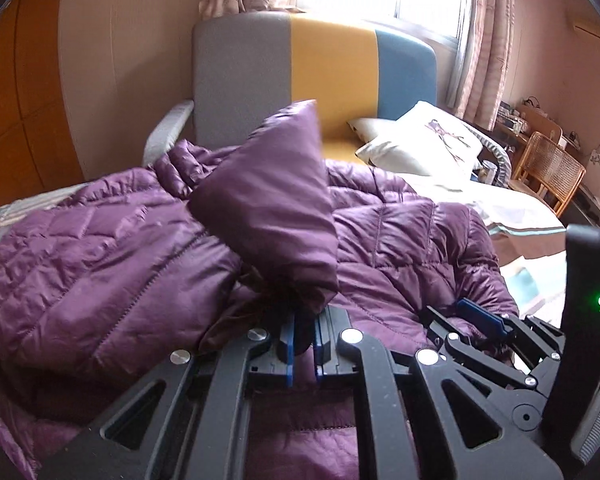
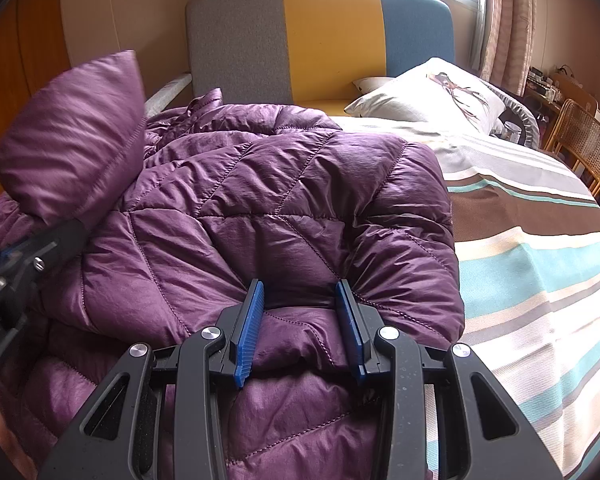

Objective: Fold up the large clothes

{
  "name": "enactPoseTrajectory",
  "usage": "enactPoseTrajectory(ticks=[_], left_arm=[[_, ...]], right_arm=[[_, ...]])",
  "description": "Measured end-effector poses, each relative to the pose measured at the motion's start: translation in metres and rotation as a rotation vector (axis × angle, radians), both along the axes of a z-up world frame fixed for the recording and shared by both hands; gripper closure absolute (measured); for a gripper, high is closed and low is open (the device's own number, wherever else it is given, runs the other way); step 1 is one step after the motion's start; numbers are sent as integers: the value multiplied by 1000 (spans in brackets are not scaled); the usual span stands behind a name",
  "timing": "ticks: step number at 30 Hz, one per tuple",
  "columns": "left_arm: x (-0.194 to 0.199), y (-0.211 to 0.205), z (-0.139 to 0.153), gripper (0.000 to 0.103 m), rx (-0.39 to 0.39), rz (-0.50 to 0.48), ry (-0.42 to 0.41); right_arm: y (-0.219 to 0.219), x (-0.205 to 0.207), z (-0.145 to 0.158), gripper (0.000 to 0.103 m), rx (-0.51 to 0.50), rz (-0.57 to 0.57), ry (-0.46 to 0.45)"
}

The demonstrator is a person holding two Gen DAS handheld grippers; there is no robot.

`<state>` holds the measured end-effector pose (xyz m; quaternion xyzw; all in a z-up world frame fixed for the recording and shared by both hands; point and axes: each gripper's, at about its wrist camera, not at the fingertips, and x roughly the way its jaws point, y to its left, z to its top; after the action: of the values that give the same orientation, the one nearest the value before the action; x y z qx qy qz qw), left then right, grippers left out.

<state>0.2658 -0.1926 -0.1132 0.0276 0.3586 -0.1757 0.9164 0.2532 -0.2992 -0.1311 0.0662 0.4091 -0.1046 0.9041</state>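
Note:
A purple quilted down jacket [image 1: 100,260] lies spread across the bed. One sleeve [image 1: 268,200] is lifted and stands up from the left gripper [image 1: 305,320], whose blue pads are shut on the sleeve's end. In the right wrist view the same sleeve [image 2: 72,140] rises at the left, above the left gripper [image 2: 24,252]. The right gripper [image 2: 299,284] has a thick bunched fold at the jacket's [image 2: 260,200] near right side squeezed between its pads. Its black frame and one blue pad also show in the left wrist view as the right gripper [image 1: 464,316], low on the jacket's right side.
The striped bedsheet [image 2: 540,260] lies bare to the right of the jacket. A white pillow [image 2: 428,96] rests against the grey, yellow and blue headboard [image 2: 320,32]. A wicker chair [image 2: 584,148] and a cluttered desk stand far right. Wooden panelling lines the left wall.

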Motion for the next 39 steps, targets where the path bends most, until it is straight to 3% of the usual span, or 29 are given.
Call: enactPoseTrajectory(ticks=[2, 6, 7, 8, 14, 17, 21, 24, 27, 32, 36, 39], left_arm=[[1, 1, -4, 83, -43, -24, 26], [-9, 9, 0, 73, -132, -79, 50], [-12, 10, 1, 64, -148, -96, 51], [-17, 11, 3, 63, -161, -117, 49], [-38, 24, 13, 63, -160, -170, 17], [-30, 50, 21, 63, -196, -107, 26], [-6, 95, 28, 64, -169, 25, -4], [16, 127, 30, 73, -156, 125, 10], [32, 153, 26, 74, -132, 204, 17], [57, 171, -3, 84, -42, 259, 67], [62, 177, -18, 84, -75, 273, 95], [61, 177, -18, 84, -75, 270, 86]], right_arm=[[0, 0, 0, 66, 0, 0, 0], [0, 0, 0, 66, -1, 0, 1], [0, 0, 0, 66, -1, 0, 1], [0, 1, 0, 66, -1, 0, 1], [1, 1, 0, 66, -3, 0, 2], [1, 0, 0, 66, 1, 0, 1], [0, 0, 1, 66, -4, 0, 2], [0, 1, 0, 66, -7, -1, 3], [1, 1, 0, 66, -8, 0, 3], [1, 0, 1, 66, -4, 0, 4], [-3, -9, 13, 66, 10, -23, -2], [0, -29, 44, 66, -16, -49, -99]])
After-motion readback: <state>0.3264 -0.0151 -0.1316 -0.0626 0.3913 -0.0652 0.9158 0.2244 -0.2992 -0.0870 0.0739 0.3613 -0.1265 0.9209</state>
